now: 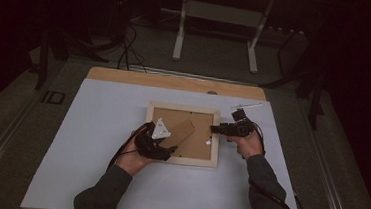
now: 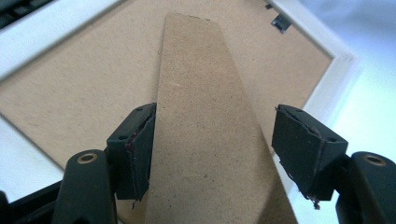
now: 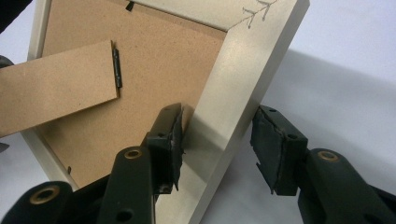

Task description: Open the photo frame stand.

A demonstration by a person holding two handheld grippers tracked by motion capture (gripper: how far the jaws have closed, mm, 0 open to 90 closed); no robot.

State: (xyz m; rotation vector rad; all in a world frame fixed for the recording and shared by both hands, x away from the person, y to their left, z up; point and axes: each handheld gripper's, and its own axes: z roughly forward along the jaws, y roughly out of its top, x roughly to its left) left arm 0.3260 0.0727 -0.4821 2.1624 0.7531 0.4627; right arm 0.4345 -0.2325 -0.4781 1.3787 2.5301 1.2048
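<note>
The picture frame [image 1: 182, 133] lies face down on the white counter [image 1: 96, 127]. The left tongs [image 2: 212, 149] are open around the cardboard easel stand [image 2: 205, 116] (one jaw touching its edge); the stand's long axis runs straight away between the jaws. The right tongs [image 3: 217, 144] are open, straddling the frame's right rail [image 3: 238, 88] without gripping it.

We cannot read the picture frame [image 1: 179, 159]'s front; it lies face down. The left gripper [image 1: 156, 143] covers the stand flap [image 1: 181, 134]'s near end in the high view. The small clip [image 2: 280, 22] on the backing is blurred. Background past the table [image 1: 96, 127] is dark.
</note>
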